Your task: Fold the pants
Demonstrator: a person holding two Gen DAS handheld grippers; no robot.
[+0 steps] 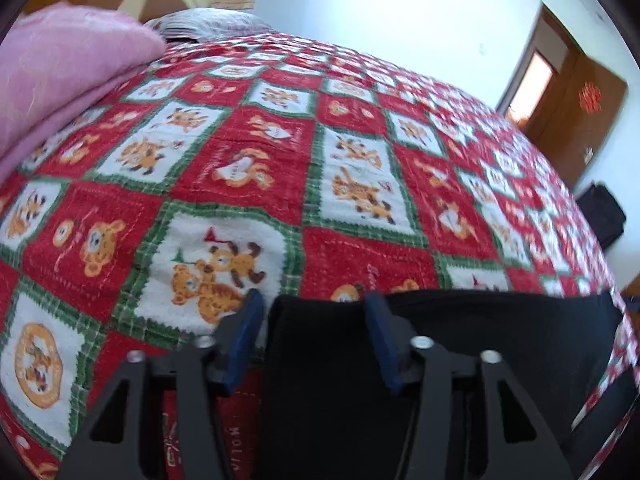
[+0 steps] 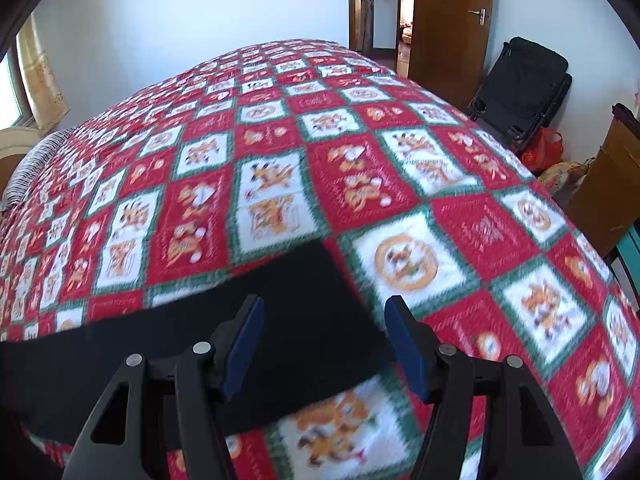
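Black pants (image 1: pixel 460 352) lie flat on a red, white and green bear-patterned bedspread (image 1: pixel 248 168). In the left wrist view my left gripper (image 1: pixel 314 300) is open, its blue pads either side of the pants' left end, just above the cloth. In the right wrist view the pants (image 2: pixel 240 320) run as a dark band from the left edge to a corner near the middle. My right gripper (image 2: pixel 324 304) is open over that right end, holding nothing.
A folded pink blanket (image 1: pixel 68 80) lies at the left of the bed, a striped pillow (image 1: pixel 208 24) behind it. A brown door (image 2: pixel 448 20), a black folded chair (image 2: pixel 520 88), a red bag (image 2: pixel 540 148) and cardboard boxes (image 2: pixel 608 176) stand beyond the bed's right edge.
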